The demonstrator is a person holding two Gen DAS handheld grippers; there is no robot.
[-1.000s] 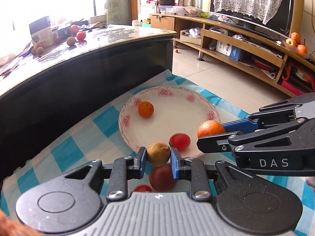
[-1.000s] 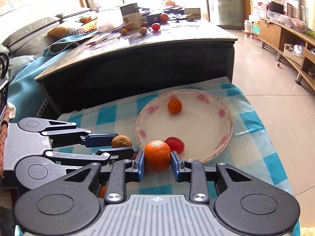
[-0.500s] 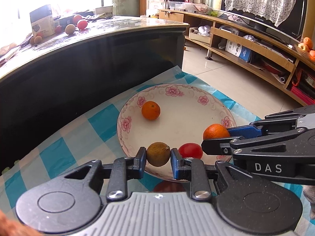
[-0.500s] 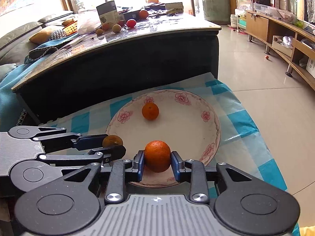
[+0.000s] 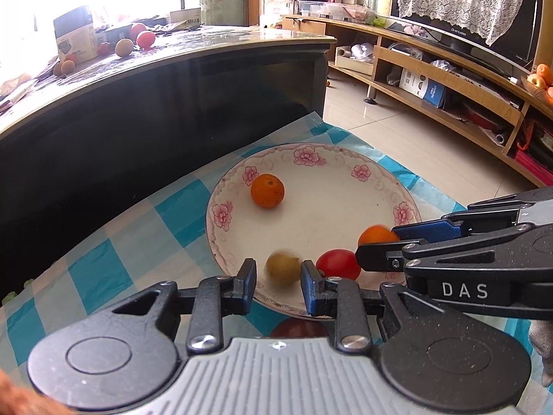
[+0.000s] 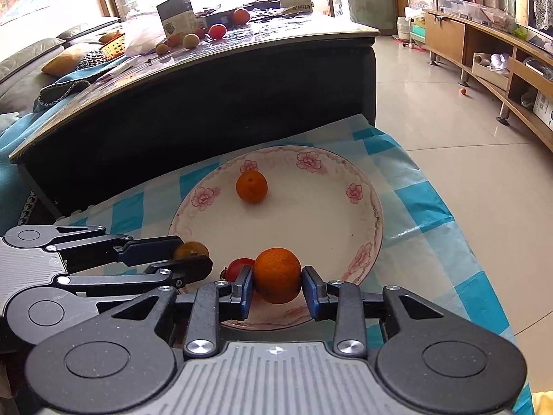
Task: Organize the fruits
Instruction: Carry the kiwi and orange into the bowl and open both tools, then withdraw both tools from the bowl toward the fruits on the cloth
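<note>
A white plate with pink flowers (image 5: pixel 345 173) (image 6: pixel 373 221) lies on a blue checked cloth (image 5: pixel 114 242). It holds a small orange (image 5: pixel 267 190) (image 6: pixel 251 186) and a red tomato (image 5: pixel 338 263) (image 6: pixel 238 267). My left gripper (image 5: pixel 278 285) (image 6: pixel 193 256) stands open over the plate's near rim, and a blurred brown fruit (image 5: pixel 283 269) (image 6: pixel 190 249) sits free between its fingers. My right gripper (image 6: pixel 277 288) (image 5: pixel 376 242) has opened beside it, with gaps on both sides of the orange (image 6: pixel 277 274) (image 5: pixel 376 235) between its fingers.
A dark low table (image 5: pixel 155 103) rises just behind the plate, with more fruit (image 5: pixel 124 46) and a box (image 5: pixel 74 36) on top. A dark red fruit (image 5: pixel 299 328) lies on the cloth under my left gripper. A wooden TV shelf (image 5: pixel 449 79) runs along the right, across the tiled floor.
Both grippers moved forward over the plate. Both have opened: the brown fruit and the orange are no longer clamped, and the brown fruit is blurred with motion.
</note>
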